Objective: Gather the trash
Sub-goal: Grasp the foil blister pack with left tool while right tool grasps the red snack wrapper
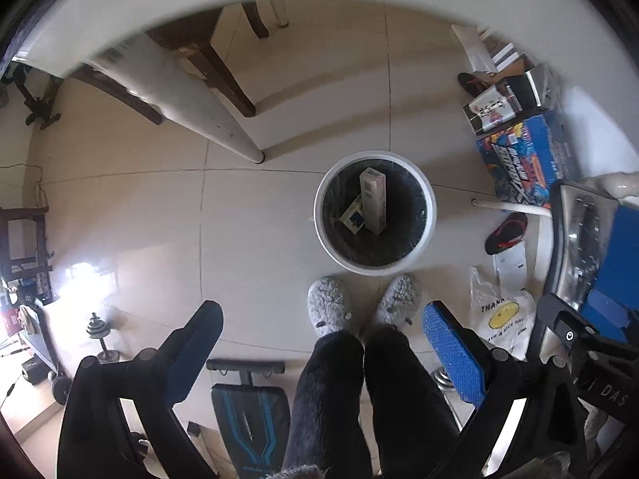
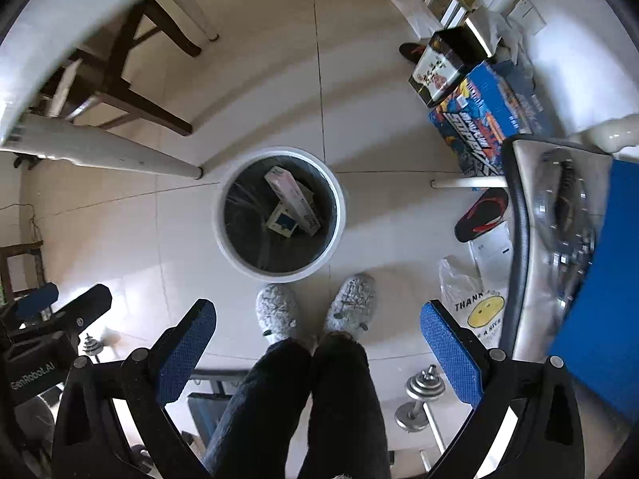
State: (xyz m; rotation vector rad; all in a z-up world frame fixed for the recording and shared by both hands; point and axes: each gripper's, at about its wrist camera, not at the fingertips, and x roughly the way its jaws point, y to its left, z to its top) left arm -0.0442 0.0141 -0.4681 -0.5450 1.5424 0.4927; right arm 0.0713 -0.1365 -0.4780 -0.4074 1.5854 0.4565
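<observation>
Left tool (image 1: 321, 353) is seen from its own wrist view with fingers spread wide apart, nothing held between them. It is held high over the floor, aimed nearly straight down. A white trash bin (image 1: 374, 212) with a dark liner sits on the tiled floor just ahead of the person's grey slippers (image 1: 328, 311). A tall pale carton (image 1: 373, 201) and a smaller blue-and-white box (image 1: 353, 216) are seen already inside the bin. A printed plastic bag (image 1: 501, 315) lies on the floor to the right, near a black-and-red flip-flop (image 1: 506, 232). Whether the bag counts as trash cannot be told for sure; it is judged a likely candidate.

Right tool (image 2: 317, 349) is shown in its wrist view with fingers likewise spread apart and empty, also pointed downward from well above the floor. The bin (image 2: 279, 215) is seen left of centre, the plastic bag (image 2: 475, 303) just beside the right finger in the picture, dumbbells (image 2: 423, 393) lower down. A white counter leg (image 2: 120, 155) ends close to the bin.

For the next pick-up, the nearer right tool is judged better suited: it should be lowered over a raised fold of the bag, closed on a bunched part and lifted clear before being carried over the bin opening.
</observation>
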